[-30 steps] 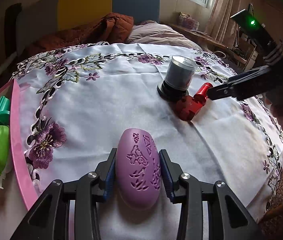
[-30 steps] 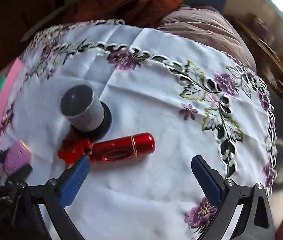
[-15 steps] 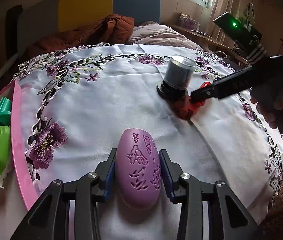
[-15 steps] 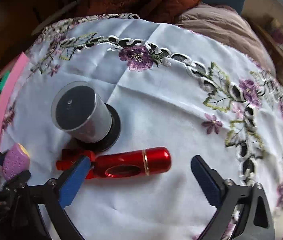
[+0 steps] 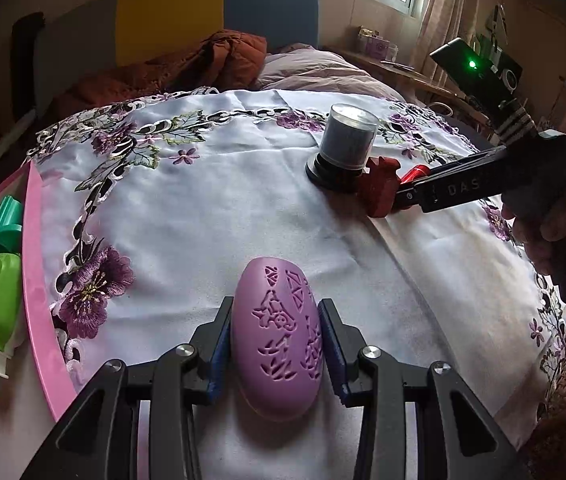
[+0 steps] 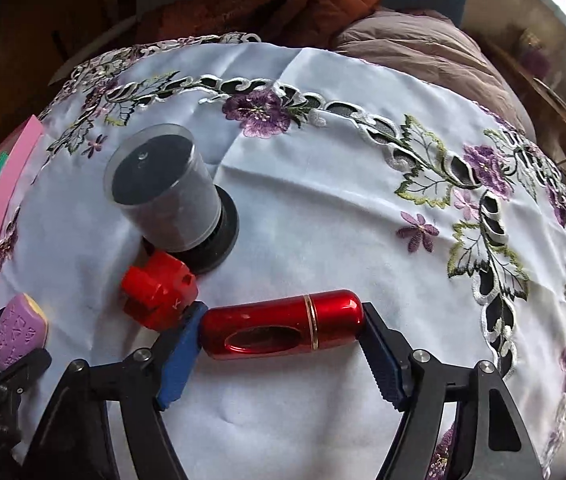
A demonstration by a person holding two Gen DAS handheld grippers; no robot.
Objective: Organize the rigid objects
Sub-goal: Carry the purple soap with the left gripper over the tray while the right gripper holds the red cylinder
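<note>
Left tool (image 5: 277,344): blue ribbed pads closed against both long sides of the purple oval case (image 5: 277,340), low centre of the left wrist view. The case is smooth matte plastic with cut-out patterns on top; whether it rests on the cloth or is slightly lifted cannot be told.

Right tool (image 6: 283,344): jaws set wide, gripping the red metallic cylinder (image 6: 283,326) end to end, one pad on each rounded end, low centre of the right wrist view. The cylinder is glossy, lies horizontally, and has a gold band and an oval window.

Just upper left of it sits a blocky red plastic piece (image 6: 159,294), touching the black base of a clear cylindrical container (image 6: 163,196).

The counter carries a white embroidered cloth (image 6: 323,200) with purple flowers
</note>
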